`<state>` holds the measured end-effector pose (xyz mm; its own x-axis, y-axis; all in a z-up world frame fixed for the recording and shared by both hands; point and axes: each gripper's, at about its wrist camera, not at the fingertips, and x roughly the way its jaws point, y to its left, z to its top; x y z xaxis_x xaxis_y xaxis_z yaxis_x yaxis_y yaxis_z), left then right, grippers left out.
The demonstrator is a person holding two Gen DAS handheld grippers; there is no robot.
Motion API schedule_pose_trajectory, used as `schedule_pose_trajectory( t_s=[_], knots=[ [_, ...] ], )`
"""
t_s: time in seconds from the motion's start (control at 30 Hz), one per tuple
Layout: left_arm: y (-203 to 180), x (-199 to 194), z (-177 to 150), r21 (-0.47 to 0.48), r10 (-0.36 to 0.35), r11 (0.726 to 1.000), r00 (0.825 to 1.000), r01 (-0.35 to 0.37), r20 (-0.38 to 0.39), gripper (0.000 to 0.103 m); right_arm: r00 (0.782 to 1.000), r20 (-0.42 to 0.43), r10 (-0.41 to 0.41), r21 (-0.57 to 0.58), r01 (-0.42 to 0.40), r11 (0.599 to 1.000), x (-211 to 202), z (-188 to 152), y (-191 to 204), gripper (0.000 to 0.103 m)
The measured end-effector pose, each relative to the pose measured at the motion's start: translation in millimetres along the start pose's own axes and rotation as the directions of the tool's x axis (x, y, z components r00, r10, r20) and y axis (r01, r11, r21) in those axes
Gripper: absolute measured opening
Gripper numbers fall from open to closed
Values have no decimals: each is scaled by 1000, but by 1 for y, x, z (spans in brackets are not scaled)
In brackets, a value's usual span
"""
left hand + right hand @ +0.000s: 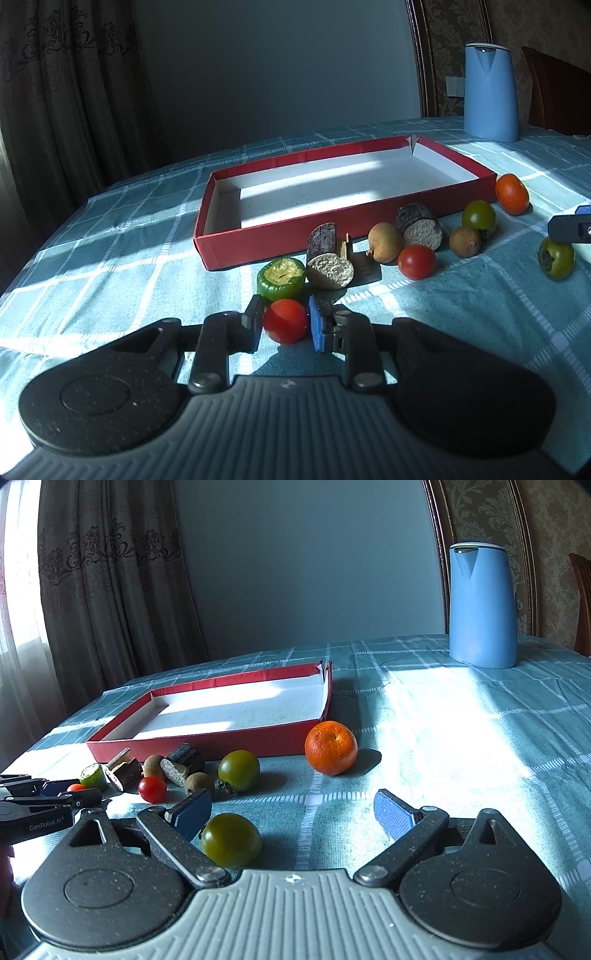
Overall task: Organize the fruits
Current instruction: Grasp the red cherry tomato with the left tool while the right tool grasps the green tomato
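The left tongs [286, 319] were clamped on a red cherry tomato [285, 320], one pad on each side of it, with the fruit low over the surface [110, 236] or resting on it; which one could not be told. The red box lid [236, 248], serving as the tray, lay straight ahead of these tongs, its long axis running left to right across the view and its interior empty. Between the held tomato and the near wall of the box lid stood a green cut vegetable piece [281, 282] and a dark-skinned cut stem section [327, 258], both close to that wall. The likely next move was therefore a lift clear of these two pieces, then a carry forward over the low near wall.

The right tongs [293, 818] stood wide, gripping nothing. A green tomato [231, 840] lay between the fingers, close against the left finger [192, 812] and apart from the right one. From this side the box lid lay ahead and to the left, its right end just behind an orange mandarin [331, 747]. A second green tomato [239, 770] sat before the near wall.

The left hand was judged nearer to the box lid. To the right of the box lid the surface offered open room up to a blue kettle [482, 609].
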<state>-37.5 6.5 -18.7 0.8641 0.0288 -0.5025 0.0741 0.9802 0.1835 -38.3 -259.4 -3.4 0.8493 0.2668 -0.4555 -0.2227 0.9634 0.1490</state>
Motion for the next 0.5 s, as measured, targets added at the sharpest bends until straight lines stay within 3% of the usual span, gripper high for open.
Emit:
schedule_pose_trajectory(
  t_s=[0.07,0.3,0.4,0.5],
  knots=[
    [0,-1,-1,-1,-1,1000,1000,1,5,22,1000,-3,8,-24,-8,1000,-4,0,1,87],
    [4,-5,-2,-18,-12,1000,999,13,33,21,999,5,32,-114,-31,993,-11,-3,18,85],
    [5,-9,-3,-16,-24,1000,998,25,57,22,999,-21,46,-164,-48,985,-7,-7,28,70],
    [5,-8,-3,-20,-23,1000,998,24,53,22,999,-51,9,-187,-18,982,2,-13,33,57]
  ],
)
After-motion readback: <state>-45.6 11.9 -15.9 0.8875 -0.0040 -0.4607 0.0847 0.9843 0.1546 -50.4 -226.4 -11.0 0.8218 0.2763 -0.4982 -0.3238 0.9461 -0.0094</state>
